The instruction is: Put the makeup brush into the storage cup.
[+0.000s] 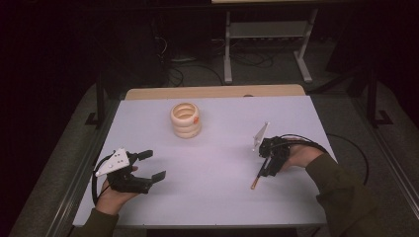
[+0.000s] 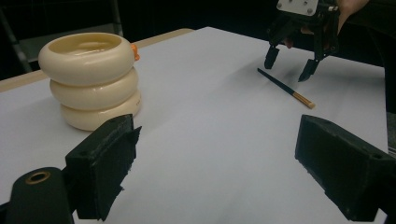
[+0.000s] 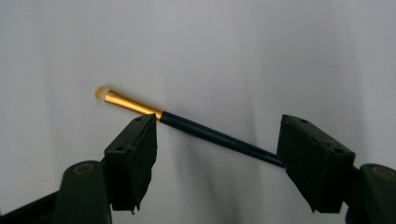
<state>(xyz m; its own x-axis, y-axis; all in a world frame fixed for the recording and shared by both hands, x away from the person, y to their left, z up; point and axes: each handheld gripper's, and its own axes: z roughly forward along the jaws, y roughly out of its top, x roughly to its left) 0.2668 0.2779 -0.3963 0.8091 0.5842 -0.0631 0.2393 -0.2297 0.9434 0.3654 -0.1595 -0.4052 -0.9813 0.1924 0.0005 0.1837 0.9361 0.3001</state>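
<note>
A thin black brush (image 1: 257, 178) with a gold ferrule and a pale tip lies on the white table (image 1: 217, 158) at the right. My right gripper (image 1: 267, 167) hangs just above it, open, jaws pointing down. In the right gripper view the brush (image 3: 205, 130) runs across between the two spread jaws of that gripper (image 3: 217, 149), untouched. A stack of three cream rings (image 1: 186, 120) stands at the table's far middle. My left gripper (image 1: 154, 165) rests low at the front left, open and empty. The left gripper view shows the stack (image 2: 91, 79), the brush (image 2: 285, 87) and the right gripper (image 2: 289, 63).
A wooden strip (image 1: 212, 92) borders the table's far edge. Beyond it a white metal stand (image 1: 267, 39) and cables lie on the dark floor. An orange tab (image 2: 135, 50) sticks out of the top ring. Bare table spans the middle between the grippers.
</note>
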